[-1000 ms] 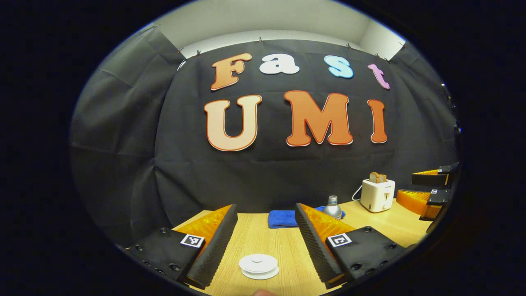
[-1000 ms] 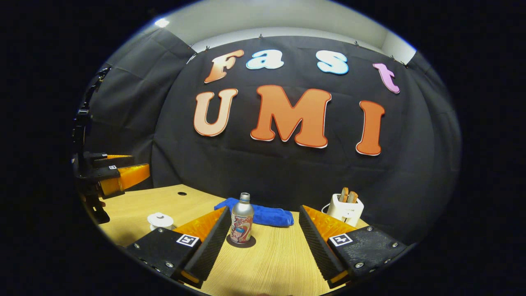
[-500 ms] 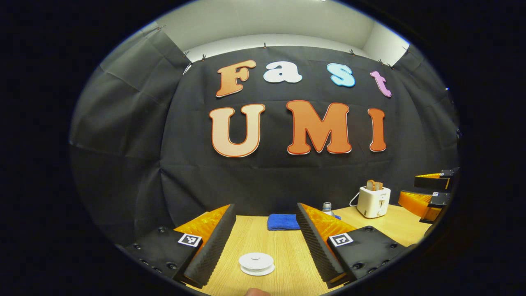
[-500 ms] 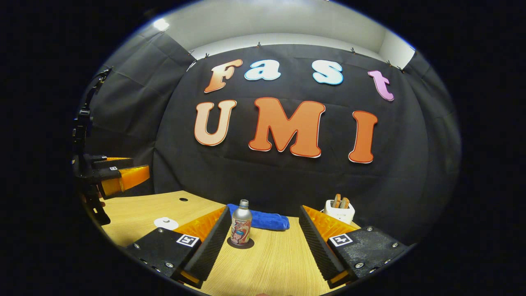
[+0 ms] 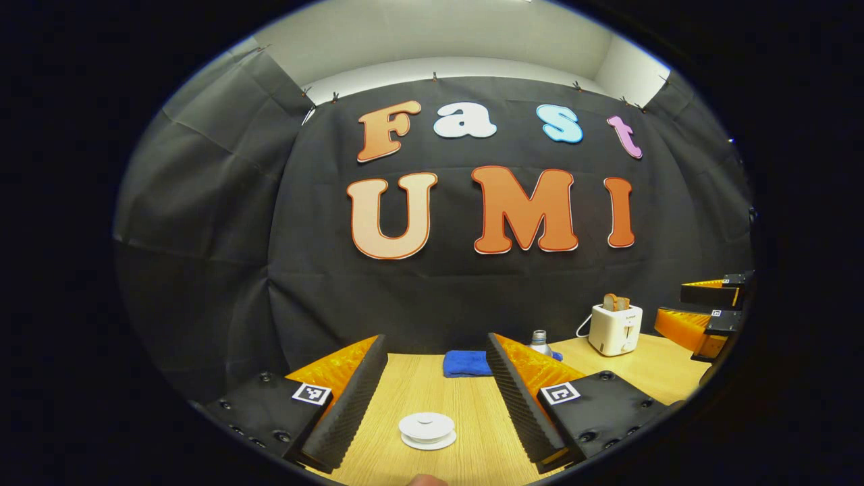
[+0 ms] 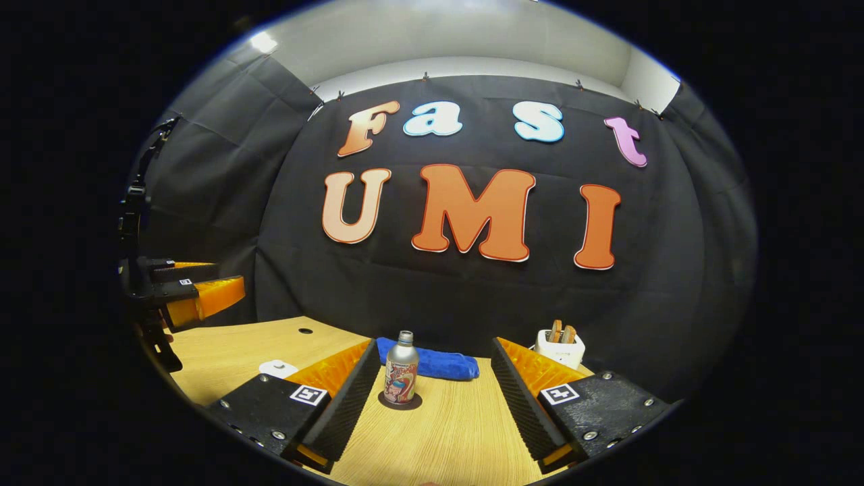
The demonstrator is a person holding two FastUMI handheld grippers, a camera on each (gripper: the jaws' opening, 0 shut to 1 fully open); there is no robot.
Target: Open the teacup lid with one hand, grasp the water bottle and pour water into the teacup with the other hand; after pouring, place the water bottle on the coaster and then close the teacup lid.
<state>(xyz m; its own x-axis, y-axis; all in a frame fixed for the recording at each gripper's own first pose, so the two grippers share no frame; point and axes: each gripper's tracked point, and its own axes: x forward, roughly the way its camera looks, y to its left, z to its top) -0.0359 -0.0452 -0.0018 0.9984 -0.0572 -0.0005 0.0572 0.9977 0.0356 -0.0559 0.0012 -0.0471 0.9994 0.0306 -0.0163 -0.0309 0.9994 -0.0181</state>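
Both hand-held grippers, left hand-held gripper (image 5: 437, 374) and right hand-held gripper (image 6: 432, 374), are held open and empty, while the lid (image 5: 426, 426) is seen on the teacup and the water bottle (image 6: 401, 372) on its coaster (image 6: 399, 401), so either a start or an end is fitted.

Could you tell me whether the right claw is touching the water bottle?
Apart. The right gripper view shows the water bottle on its coaster, beyond the open right claw.

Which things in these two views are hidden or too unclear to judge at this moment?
- Left gripper view: the silver metal water bottle shows just its neck; the left hand-held gripper finger covers the body.
- Right gripper view: the white lidded teacup is half hidden behind the right hand-held gripper finger.
- Both views: water level inside the teacup, lid on.
- Right gripper view: the round dark coaster is mostly under the bottle.
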